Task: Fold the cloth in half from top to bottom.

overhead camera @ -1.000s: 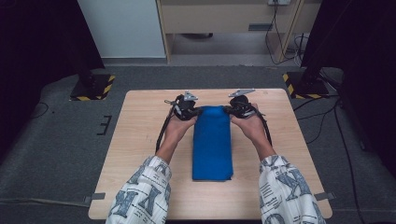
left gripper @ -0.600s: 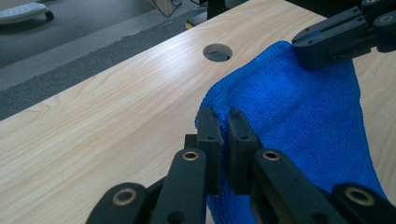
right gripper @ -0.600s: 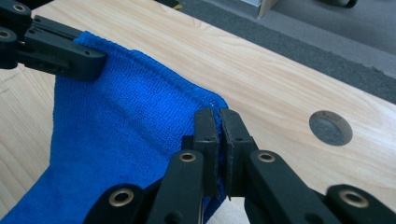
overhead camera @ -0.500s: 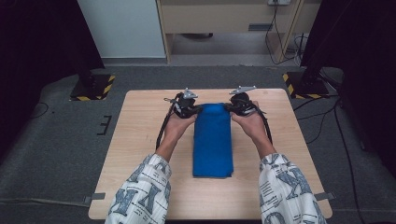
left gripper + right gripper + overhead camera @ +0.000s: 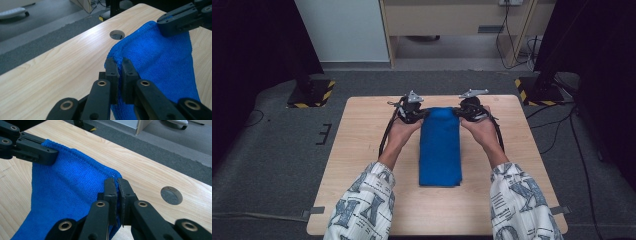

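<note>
Little differs from a second ago: cloth (image 5: 440,147) lies mid-frame on the table (image 5: 362,150), same long fold. Left gripper (image 5: 426,113) stays clamped on its far left corner, right gripper (image 5: 455,112) on the far right corner; both corners sit pinched between the closed fingers (image 5: 111,68).

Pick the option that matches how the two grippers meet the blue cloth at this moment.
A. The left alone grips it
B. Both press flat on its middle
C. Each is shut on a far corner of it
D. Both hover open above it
C: the left gripper and the right gripper each have jaws closed on a far corner of the blue cloth.
</note>
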Demonstrator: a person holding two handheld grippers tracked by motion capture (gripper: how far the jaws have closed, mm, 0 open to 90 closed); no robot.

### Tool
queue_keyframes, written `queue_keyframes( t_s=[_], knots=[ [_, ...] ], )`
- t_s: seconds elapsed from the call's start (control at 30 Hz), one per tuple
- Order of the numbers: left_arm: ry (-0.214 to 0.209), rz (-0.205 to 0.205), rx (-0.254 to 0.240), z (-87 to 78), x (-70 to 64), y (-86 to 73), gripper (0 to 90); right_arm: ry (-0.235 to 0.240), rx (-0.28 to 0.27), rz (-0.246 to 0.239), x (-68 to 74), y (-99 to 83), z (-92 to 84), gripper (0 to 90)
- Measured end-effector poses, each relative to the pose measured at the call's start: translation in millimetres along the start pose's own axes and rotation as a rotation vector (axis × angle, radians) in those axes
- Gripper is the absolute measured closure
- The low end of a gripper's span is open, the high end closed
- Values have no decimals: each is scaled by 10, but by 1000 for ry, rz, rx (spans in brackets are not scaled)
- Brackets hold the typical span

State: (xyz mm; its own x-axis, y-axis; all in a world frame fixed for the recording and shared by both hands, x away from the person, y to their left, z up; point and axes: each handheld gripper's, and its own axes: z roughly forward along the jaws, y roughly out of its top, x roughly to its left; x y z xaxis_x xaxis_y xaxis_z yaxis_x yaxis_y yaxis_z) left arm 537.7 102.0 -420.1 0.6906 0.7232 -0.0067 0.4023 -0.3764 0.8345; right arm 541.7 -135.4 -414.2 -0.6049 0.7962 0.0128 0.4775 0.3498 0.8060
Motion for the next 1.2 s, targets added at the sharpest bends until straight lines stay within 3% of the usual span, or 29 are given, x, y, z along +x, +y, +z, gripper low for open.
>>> queue_keyframes(
  t_s=[0.47,0.83,1.2],
  knots=[
    [-3,21,0,-60,-72,30,861,5,-18,-12,1,-56,-82,869],
    [-4,20,-12,-169,-122,5,861,14,-37,-24,79,-62,-190,869],
    [-14,45,-17,-268,-207,-42,859,24,-36,-40,156,-127,-262,869]
  ],
)
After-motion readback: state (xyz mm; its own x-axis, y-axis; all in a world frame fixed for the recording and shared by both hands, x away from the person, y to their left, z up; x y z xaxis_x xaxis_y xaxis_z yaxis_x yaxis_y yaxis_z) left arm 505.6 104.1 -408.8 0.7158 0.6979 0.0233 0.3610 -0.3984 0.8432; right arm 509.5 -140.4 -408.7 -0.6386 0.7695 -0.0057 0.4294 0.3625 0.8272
